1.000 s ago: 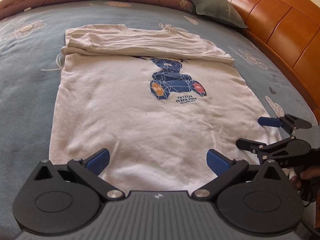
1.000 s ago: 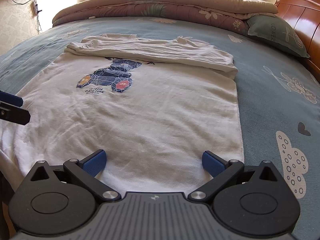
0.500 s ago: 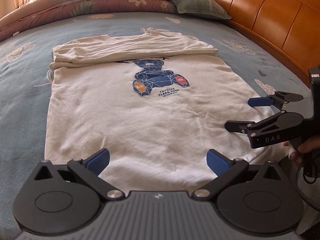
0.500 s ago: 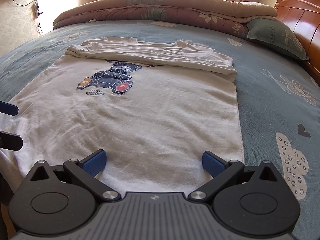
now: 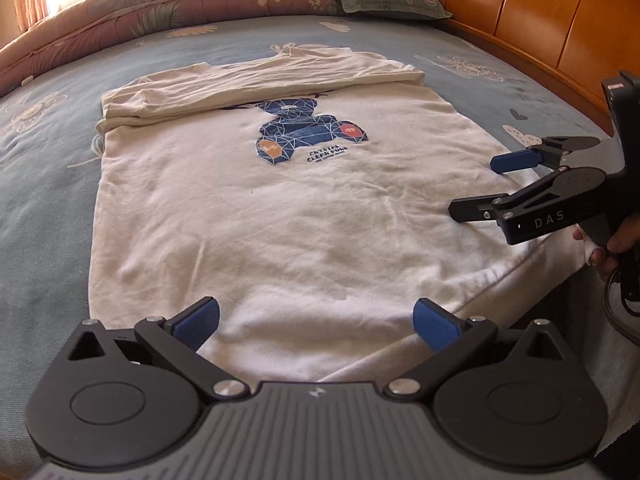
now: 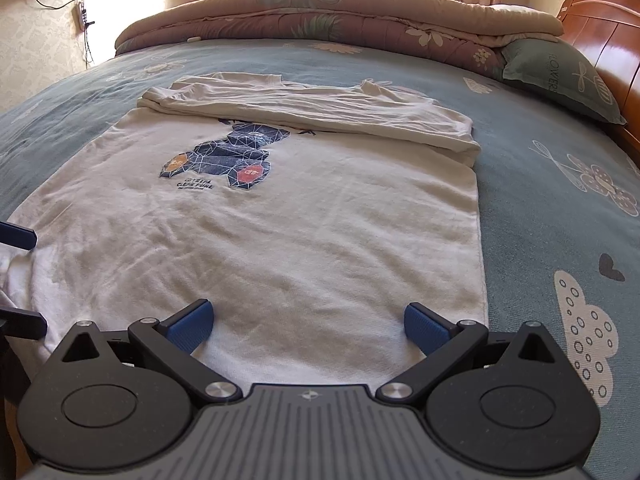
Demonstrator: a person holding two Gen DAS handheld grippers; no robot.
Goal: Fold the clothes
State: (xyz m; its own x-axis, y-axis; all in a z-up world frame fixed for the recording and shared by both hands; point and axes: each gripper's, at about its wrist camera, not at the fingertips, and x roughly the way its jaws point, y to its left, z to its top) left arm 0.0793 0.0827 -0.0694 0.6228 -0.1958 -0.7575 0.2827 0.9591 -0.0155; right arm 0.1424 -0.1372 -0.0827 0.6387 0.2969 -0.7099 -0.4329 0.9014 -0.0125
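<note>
**Two open grippers at the hem of a white shirt**

Two views show the same white T-shirt [image 5: 280, 208], lying flat on the blue bed sheet [image 5: 44, 184]. Its top part is already folded down over the bear print [image 5: 310, 130].

From the left wrist view, the left gripper [image 5: 316, 316] hangs over the near hem with its jaws spread wide and holding nothing. The right gripper [image 5: 486, 186] is at the shirt's right edge, with its jaws apart too. A hand [image 5: 608, 244] holds it, and only part of that hand shows.

From the right wrist view, the right gripper [image 6: 306, 322] sits over the hem near the shirt's right corner, with its jaws spread and empty. The left gripper [image 6: 18, 280] is cut off at the picture's edge, so little of it can be seen.

I think the next step is to grab both hem corners. It would be best to pinch both layers of cloth, lift them together, and keep the hem straight.

The hem droops over the bed's edge, so its very end is hidden behind the grippers. The small words under the bear are hard to read.
</note>
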